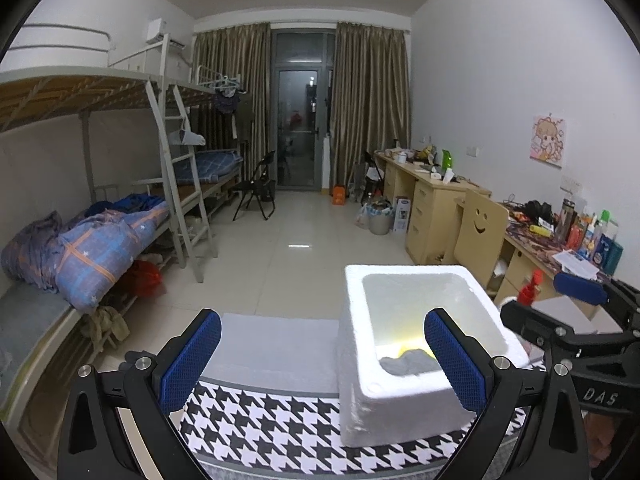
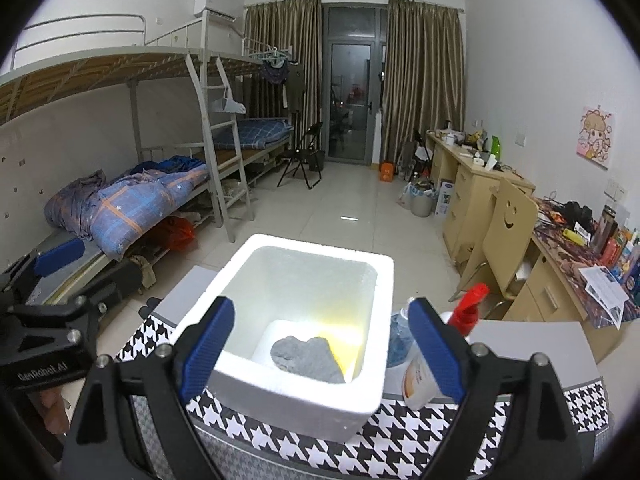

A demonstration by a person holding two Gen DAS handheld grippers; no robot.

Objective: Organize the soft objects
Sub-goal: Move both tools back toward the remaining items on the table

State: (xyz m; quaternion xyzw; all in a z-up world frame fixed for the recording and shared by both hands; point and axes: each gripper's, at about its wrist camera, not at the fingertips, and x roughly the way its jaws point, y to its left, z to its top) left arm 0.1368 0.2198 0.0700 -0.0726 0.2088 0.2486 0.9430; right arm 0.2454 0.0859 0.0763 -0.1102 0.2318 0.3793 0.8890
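Left tongs [image 1: 322, 354] and right tongs [image 2: 322, 344], both wide and empty, flank a white foam box [image 2: 240, 272] containing a grey cloth [image 2: 306, 358] on the houndstooth-covered counter [image 1: 280, 432].

The white box of grainy, matt foam [image 2: 280, 392] stood on a black-and-white houndstooth cloth [image 2: 304, 446] of flat, woven finish. Inside it lay a grey, fuzzy soft cloth [image 2: 306, 356]. Just right of the box, a glossy white plastic bottle [image 2: 418, 380] leaned beside a red plastic spray trigger [image 2: 470, 310]. Each gripper's blue pads [image 1: 188, 364] looked ribbed and rubbery on matt black plastic arms. The far floor tiles [image 1: 296, 236] shone, and the pale wooden desks [image 1: 428, 208] on the right were smooth.
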